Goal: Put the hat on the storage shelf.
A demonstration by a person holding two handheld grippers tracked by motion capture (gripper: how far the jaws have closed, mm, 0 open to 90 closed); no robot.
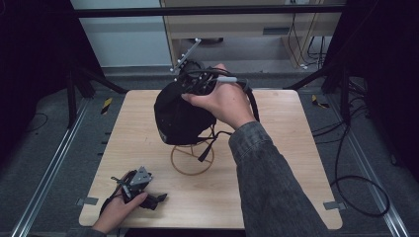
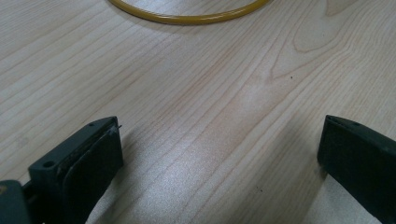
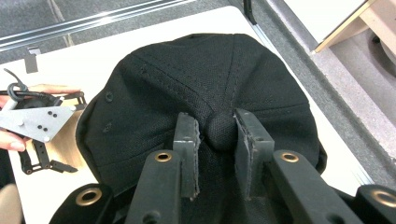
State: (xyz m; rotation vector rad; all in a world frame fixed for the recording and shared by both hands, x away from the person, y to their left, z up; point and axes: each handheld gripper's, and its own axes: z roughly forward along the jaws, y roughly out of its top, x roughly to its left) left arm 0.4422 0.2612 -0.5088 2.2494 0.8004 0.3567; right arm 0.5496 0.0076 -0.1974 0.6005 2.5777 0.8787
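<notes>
Wooden table [image 1: 276, 163]: black cap [image 3: 196, 84] hides most of its wire stand [image 1: 192, 158].

One black cap [image 3: 205, 88], one yellow wire stand [image 1: 191, 159], two grippers: left gripper [image 1: 148, 197], right gripper [image 3: 217, 135], one bench [image 1: 276, 163].

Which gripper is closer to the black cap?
The right. The right gripper has its jaws shut on the button on top of the cap. The left gripper sits open near the table's front-left corner, well apart from the cap.
</notes>
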